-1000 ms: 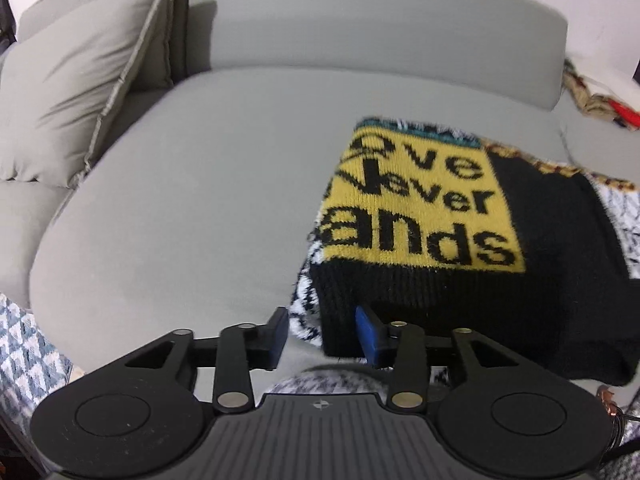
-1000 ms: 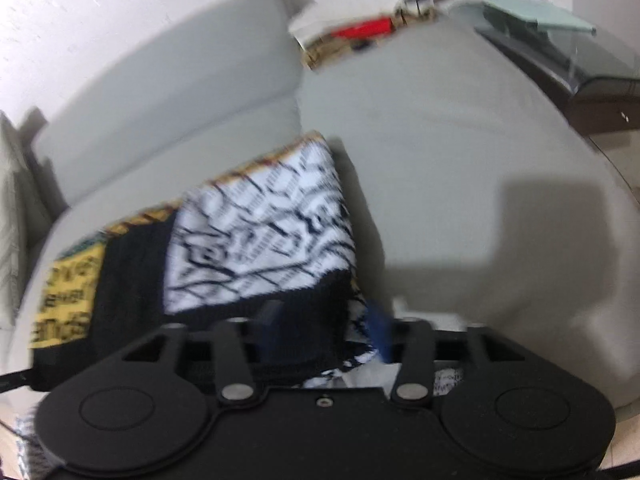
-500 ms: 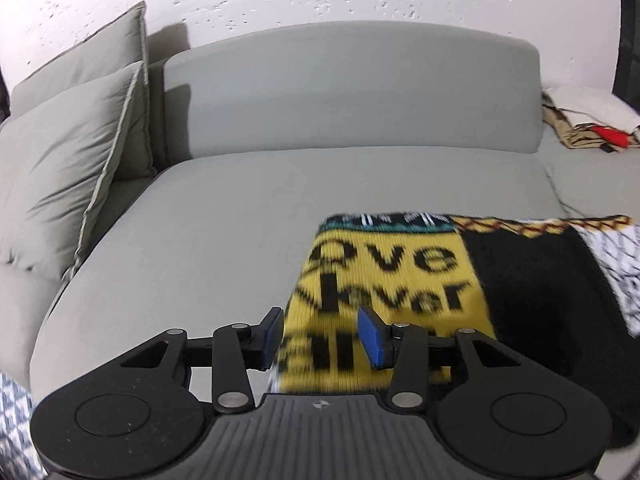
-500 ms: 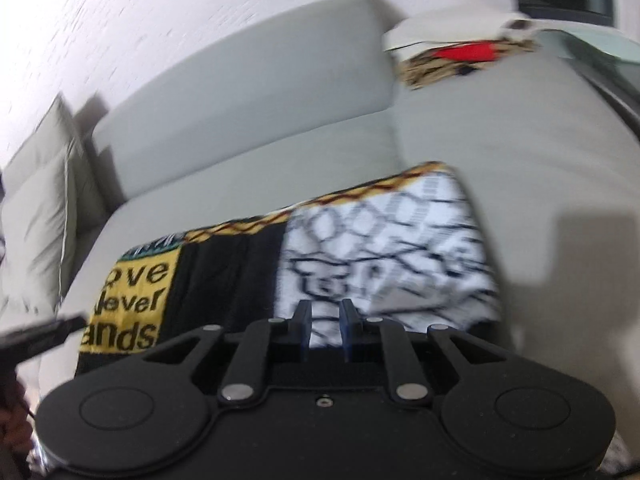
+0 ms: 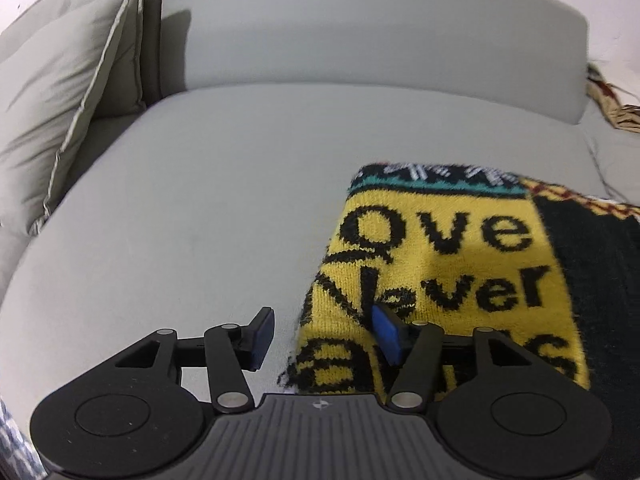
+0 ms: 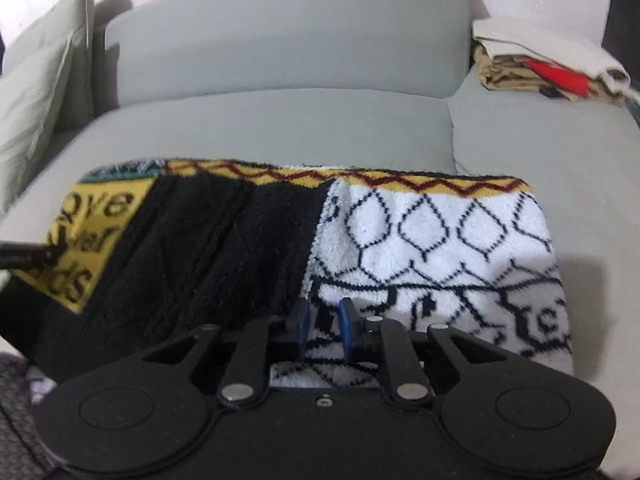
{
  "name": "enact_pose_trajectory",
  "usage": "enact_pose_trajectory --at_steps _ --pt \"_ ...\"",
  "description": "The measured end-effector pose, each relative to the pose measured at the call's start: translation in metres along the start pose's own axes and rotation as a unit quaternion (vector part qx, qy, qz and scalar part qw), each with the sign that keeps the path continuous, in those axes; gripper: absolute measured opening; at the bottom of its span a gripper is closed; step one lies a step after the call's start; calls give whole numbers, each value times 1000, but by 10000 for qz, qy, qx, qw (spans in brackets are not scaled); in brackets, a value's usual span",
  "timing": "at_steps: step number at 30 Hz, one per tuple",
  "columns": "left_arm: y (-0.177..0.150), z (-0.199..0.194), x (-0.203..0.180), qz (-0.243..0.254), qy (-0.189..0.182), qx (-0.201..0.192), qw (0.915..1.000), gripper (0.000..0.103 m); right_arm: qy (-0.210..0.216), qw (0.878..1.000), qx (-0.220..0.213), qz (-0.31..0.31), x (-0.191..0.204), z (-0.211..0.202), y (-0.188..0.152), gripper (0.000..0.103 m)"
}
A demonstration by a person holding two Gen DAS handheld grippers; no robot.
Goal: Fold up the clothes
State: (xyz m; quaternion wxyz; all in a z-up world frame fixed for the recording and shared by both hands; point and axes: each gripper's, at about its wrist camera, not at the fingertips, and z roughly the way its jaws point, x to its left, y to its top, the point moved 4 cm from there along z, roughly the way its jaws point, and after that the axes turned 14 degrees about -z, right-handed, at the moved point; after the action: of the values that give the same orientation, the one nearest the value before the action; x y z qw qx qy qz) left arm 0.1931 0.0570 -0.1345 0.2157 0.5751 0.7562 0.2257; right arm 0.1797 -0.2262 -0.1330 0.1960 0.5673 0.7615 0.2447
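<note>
A folded knit sweater lies on the grey sofa seat, with a yellow lettered panel, a black middle and a white patterned part. My left gripper is open and empty, astride the sweater's left edge just above the yellow panel. My right gripper stands over the sweater's near edge, its jaws close together with a narrow gap. Nothing shows between them. The left gripper's tip shows at the far left of the right wrist view.
The grey sofa has a backrest behind and cushions at the left. A pile of other clothes lies at the back right. A seam between the seat cushions runs behind the sweater.
My left gripper has opened wider and shifted left, over the sweater's left edge. My right gripper narrowed from wide open, and now hangs over the white part's near edge.
</note>
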Motion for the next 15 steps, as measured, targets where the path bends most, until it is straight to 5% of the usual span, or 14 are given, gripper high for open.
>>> enact_pose_trajectory --at_steps 3,7,10,15 --pt "7 -31 -9 109 -148 -269 9995 50 256 9977 -415 463 -19 -29 4 17" --pt "30 -51 -38 195 -538 -734 9957 53 195 9943 -796 681 -29 -32 27 18" --pt "46 -30 -68 415 -455 -860 9944 54 187 9928 -905 757 -31 -17 49 18" --pt "51 38 -90 763 90 -490 9958 52 78 9968 -536 587 -18 37 65 18"
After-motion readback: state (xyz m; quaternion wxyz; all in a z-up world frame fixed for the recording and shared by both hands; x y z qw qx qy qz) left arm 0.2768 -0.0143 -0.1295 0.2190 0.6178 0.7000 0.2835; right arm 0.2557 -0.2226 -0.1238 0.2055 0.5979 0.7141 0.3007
